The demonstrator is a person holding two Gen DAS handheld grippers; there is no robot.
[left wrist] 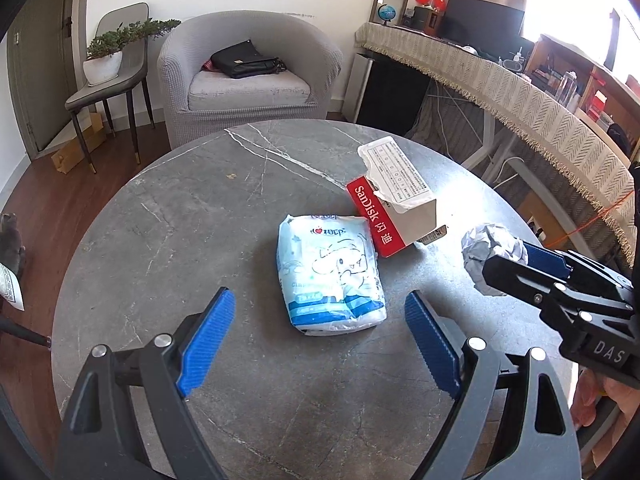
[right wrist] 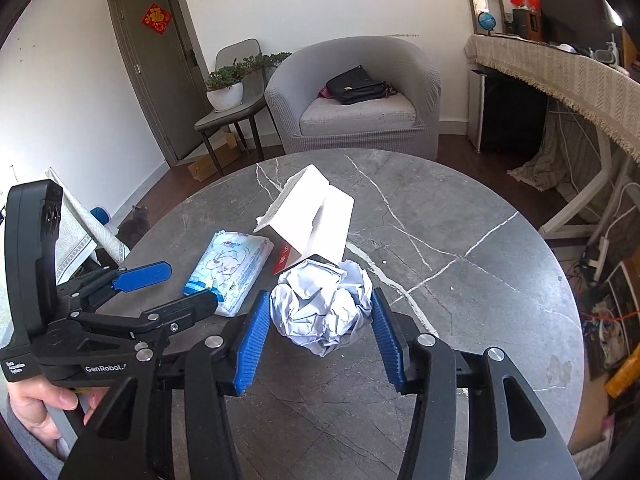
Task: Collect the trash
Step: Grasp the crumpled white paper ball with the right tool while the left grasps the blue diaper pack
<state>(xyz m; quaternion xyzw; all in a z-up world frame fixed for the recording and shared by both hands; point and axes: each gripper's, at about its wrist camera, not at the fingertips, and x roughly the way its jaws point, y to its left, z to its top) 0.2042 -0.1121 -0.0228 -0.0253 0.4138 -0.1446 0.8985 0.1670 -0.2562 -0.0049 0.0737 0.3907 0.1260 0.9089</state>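
Right gripper point(right wrist: 318, 320): held low over the round grey marble table point(right wrist: 460, 280), fingers pointing forward toward the armchair point(right wrist: 352, 92). Blue ribbed pads point(right wrist: 254, 344) sit either side of a crumpled paper ball point(right wrist: 320, 304), touching or almost touching it; whether they press it cannot be told. Housing reads "DAS" in the left wrist view.

Left gripper point(left wrist: 320, 328): jaws spread wide, hovering above the table with nothing between the pads. The person's left hand point(right wrist: 36, 408) grips its handle. Housing reads "GenRobot" and "Data Acquisition System".

Tissue pack point(left wrist: 332, 272): pale blue plastic wrap, cartoon print, Chinese lettering not legible; lies flat near table centre, just ahead of the left gripper.

Torn cardboard box point(left wrist: 396, 200): red side panel marked "SanDisk 闪迪", white printed label on the lifted flap, text too small to read. It touches the tissue pack's far corner; the paper ball lies near it.
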